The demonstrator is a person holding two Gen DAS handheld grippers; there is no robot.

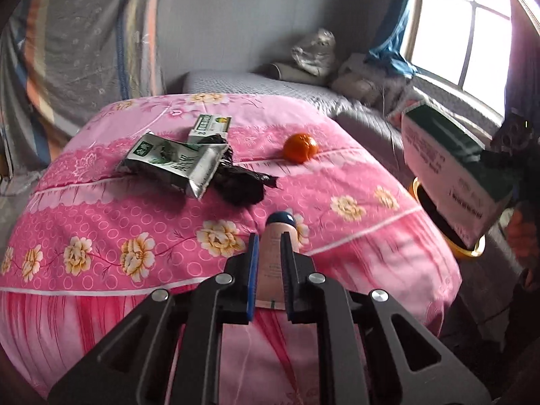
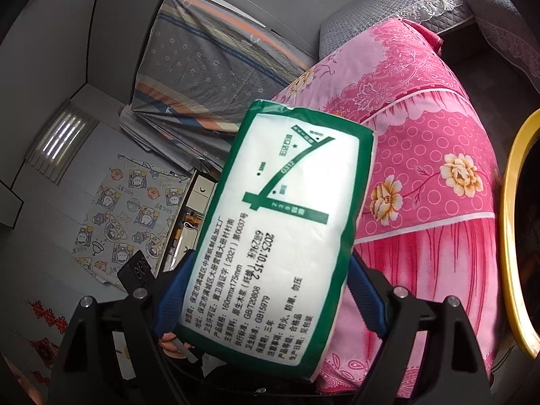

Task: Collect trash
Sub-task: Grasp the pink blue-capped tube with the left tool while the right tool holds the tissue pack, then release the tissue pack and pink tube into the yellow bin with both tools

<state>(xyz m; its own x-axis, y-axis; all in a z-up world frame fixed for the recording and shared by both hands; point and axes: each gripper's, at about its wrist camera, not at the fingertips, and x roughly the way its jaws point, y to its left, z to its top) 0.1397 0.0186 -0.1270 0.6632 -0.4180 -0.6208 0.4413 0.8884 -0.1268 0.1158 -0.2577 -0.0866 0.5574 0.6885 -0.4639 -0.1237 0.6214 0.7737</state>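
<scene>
The left gripper [image 1: 270,239] clamps a beige tube [image 1: 274,260] above the pink quilt's [image 1: 141,216] near edge. The right gripper [image 2: 260,290] grips a green-and-white tissue pack [image 2: 276,229] over the yellow-rimmed bin [image 2: 513,236], beside the quilt's right edge. A milk carton [image 1: 175,165], black bag [image 1: 241,182] and orange [image 1: 300,147] lie mid-quilt.

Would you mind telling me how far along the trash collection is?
Nothing visibly binned yet. In hand: the right tool grips a tissue pack near the yellow-rimmed bin; the left tool clamps a tube. Left on the quilt: a carton, box, black bag, orange.
</scene>
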